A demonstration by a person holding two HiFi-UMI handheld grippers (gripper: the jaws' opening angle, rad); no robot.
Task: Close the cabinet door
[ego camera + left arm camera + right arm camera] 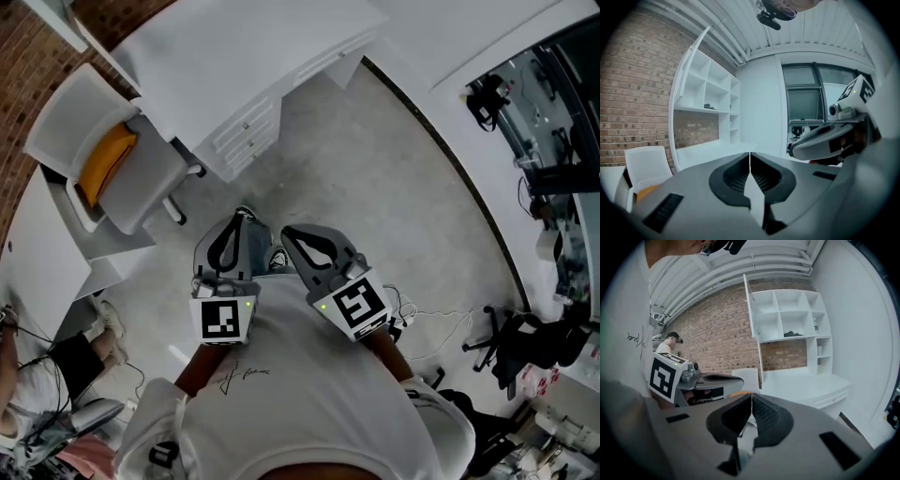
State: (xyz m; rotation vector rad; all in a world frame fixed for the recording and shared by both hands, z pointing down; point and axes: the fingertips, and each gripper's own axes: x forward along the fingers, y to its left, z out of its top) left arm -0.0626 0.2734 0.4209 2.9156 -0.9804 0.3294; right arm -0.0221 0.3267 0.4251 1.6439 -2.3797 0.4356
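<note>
Here, the white shelf cabinet (787,315) rises above a white counter (811,385) against the brick wall. Its cabinet door (753,329) is swung out edge-on at the left side, well apart from both tools. A white chair (747,377) stands near the door's foot and could obstruct the approach. The left gripper (750,154) and right gripper (751,395) are empty, fingers pressed together. Such narrow tips may slip off the panel, and too hard a push may make it rebound.
</note>
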